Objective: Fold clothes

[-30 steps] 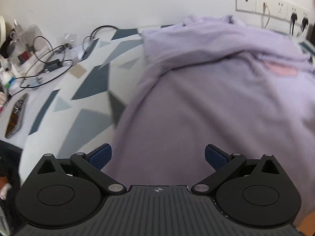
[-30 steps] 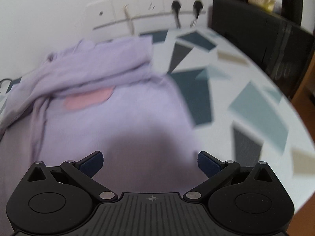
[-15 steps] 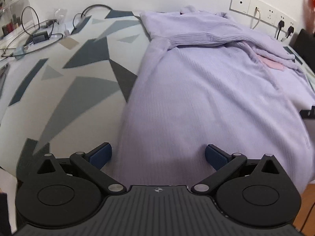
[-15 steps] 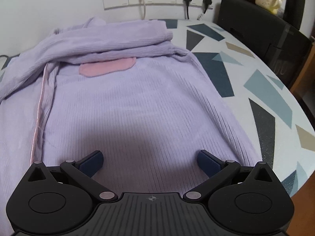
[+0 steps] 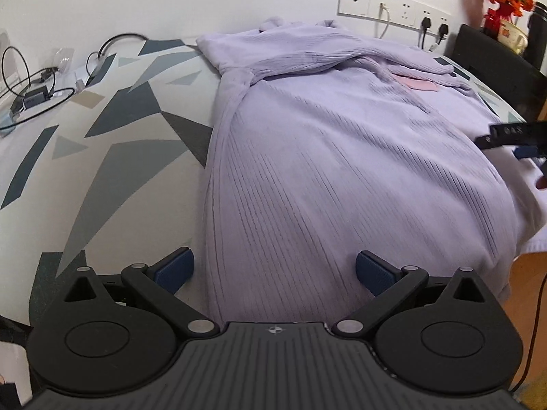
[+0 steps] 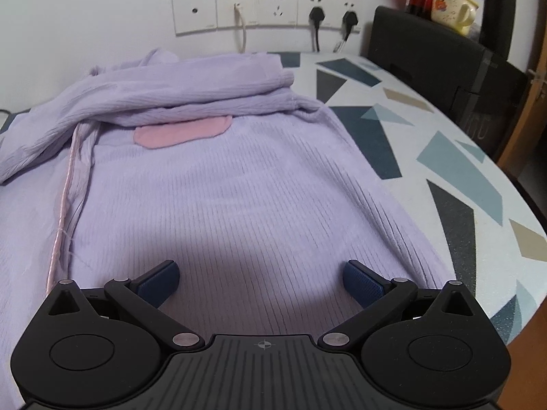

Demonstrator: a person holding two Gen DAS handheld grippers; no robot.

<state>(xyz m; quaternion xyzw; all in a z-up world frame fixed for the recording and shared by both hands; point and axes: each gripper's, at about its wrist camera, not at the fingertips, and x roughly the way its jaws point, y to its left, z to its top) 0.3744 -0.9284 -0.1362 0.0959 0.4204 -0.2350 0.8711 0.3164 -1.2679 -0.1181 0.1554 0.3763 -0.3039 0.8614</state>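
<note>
A lilac ribbed sweater (image 5: 342,157) lies spread on the table (image 5: 102,157), its sleeves folded across the top near the wall sockets (image 6: 266,10). The left gripper (image 5: 275,270) hovers over the sweater's near left edge, jaws wide apart, holding nothing. The right gripper (image 6: 261,278) hovers over the sweater's near right part, jaws likewise wide and empty.
</note>
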